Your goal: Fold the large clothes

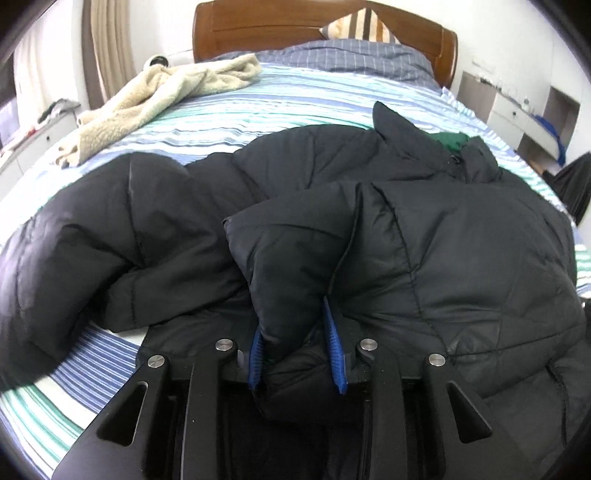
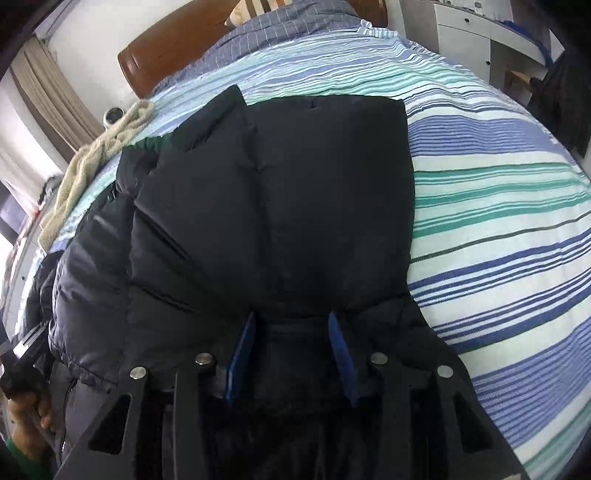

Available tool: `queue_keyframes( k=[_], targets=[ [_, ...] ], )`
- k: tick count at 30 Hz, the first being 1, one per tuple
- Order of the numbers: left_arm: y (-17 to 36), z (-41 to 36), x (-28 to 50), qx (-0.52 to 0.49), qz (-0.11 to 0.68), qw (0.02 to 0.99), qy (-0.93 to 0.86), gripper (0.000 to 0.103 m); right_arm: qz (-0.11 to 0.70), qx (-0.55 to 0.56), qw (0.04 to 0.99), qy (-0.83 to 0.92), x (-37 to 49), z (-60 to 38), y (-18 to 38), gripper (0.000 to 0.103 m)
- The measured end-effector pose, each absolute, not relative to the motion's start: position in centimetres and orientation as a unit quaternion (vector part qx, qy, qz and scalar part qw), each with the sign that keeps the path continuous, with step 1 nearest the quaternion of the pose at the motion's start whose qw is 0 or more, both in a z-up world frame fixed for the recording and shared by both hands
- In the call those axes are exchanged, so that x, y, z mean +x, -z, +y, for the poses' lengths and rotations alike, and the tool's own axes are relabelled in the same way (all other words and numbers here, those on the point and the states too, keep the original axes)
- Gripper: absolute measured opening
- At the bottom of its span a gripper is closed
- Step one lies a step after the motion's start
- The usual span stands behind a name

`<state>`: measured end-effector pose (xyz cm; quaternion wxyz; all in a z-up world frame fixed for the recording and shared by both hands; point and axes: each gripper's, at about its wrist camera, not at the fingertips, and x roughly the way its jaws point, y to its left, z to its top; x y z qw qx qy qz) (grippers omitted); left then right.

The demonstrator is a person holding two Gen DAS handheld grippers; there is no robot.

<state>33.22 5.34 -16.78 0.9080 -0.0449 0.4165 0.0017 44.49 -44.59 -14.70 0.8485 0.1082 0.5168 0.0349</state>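
A: Left gripper (image 1: pixel 297 354) first: its blue fingers (image 1: pixel 256 360) are drawn in narrow on a puffy fold of the black down jacket (image 1: pixel 443 236), and the padding bulges up between them. That grip looks firm.

B: And the right gripper (image 2: pixel 291 354)?

A: Its fingers (image 2: pixel 341 350) press on either side of the jacket's near edge, with fabric filling the gap, so I judge it is holding too, though the contact is dark and hard to read.

B: Where does the jacket lie?

A: Spread across the striped bed (image 2: pixel 498 184), well short of the wooden headboard (image 1: pixel 295 22). From the right wrist view, a squared panel (image 2: pixel 317 177) is already laid over the body, toward the headboard. A cream fleece garment (image 1: pixel 159 92) lies apart, nearer the headboard.

B: How should this fold go?

A: Lift both held edges together and level, carry them over in one arc, and lay them down slowly so trapped air escapes. Down springs back, so press the crease flat before letting go.

B: Any containers?

A: Only white drawer units (image 1: pixel 517 110) beside the headboard; their contents cannot be made out.
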Motion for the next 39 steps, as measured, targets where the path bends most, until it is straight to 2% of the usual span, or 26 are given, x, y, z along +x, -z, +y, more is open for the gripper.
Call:
queue_keyframes(
  k=[2, 7, 10, 14, 19, 23, 27, 31, 33, 34, 35, 36, 39],
  targets=[
    [16.8, 5.6, 33.4, -0.054, 0.416, 0.908, 0.002, 0.031, 0.518, 0.110, 0.847, -0.036, 45.1, -45.0, 13.2, 0.041],
    [16.8, 5.4, 33.4, -0.049, 0.413, 0.909, 0.000, 0.031, 0.418, 0.118, 0.901, -0.018, 47.9, -46.6, 7.6, 0.041],
    [16.9, 5.3, 33.3, -0.047, 0.410, 0.911, -0.002, 0.031, 0.418, 0.132, 0.899, 0.004, 51.2, -47.5, 9.1, 0.041],
    [17.0, 5.1, 33.0, -0.047, 0.405, 0.913, 0.000, 0.035, 0.466, 0.137, 0.874, 0.028, 53.7, -48.7, 15.1, 0.041],
    [17.1, 5.1, 33.1, -0.047, 0.404, 0.913, 0.000, 0.035, 0.446, 0.118, 0.887, 0.036, 52.5, -48.4, 15.0, 0.041],
    [17.1, 5.1, 33.2, -0.047, 0.404, 0.914, 0.001, 0.035, 0.438, 0.096, 0.893, 0.033, 50.7, -47.5, 12.1, 0.043],
    [17.1, 5.1, 33.3, -0.047, 0.404, 0.914, 0.001, 0.035, 0.418, 0.089, 0.903, -0.035, 44.4, -45.3, 8.7, 0.043],
    [17.1, 5.0, 33.4, -0.042, 0.406, 0.913, 0.000, 0.036, 0.503, 0.098, 0.858, -0.038, 42.2, -44.9, 12.8, 0.044],
    [16.9, 4.9, 33.5, -0.036, 0.410, 0.911, -0.003, 0.037, 0.495, 0.141, 0.857, -0.040, 42.0, -46.0, 14.3, 0.044],
    [16.9, 4.9, 33.5, -0.033, 0.412, 0.910, -0.005, 0.038, 0.496, 0.142, 0.856, -0.037, 42.0, -46.0, 14.1, 0.044],
    [16.7, 4.9, 33.5, -0.029, 0.415, 0.909, -0.011, 0.044, 0.498, 0.139, 0.855, -0.029, 41.9, -45.9, 13.8, 0.044],
    [16.5, 4.9, 33.4, -0.021, 0.421, 0.906, -0.023, 0.055, 0.497, 0.135, 0.857, -0.014, 41.4, -45.6, 13.1, 0.044],
    [15.2, 5.3, 31.9, -0.007, 0.437, 0.898, -0.040, 0.077, 0.466, 0.145, 0.873, -0.020, 38.1, -44.6, 10.0, 0.044]
  ],
)
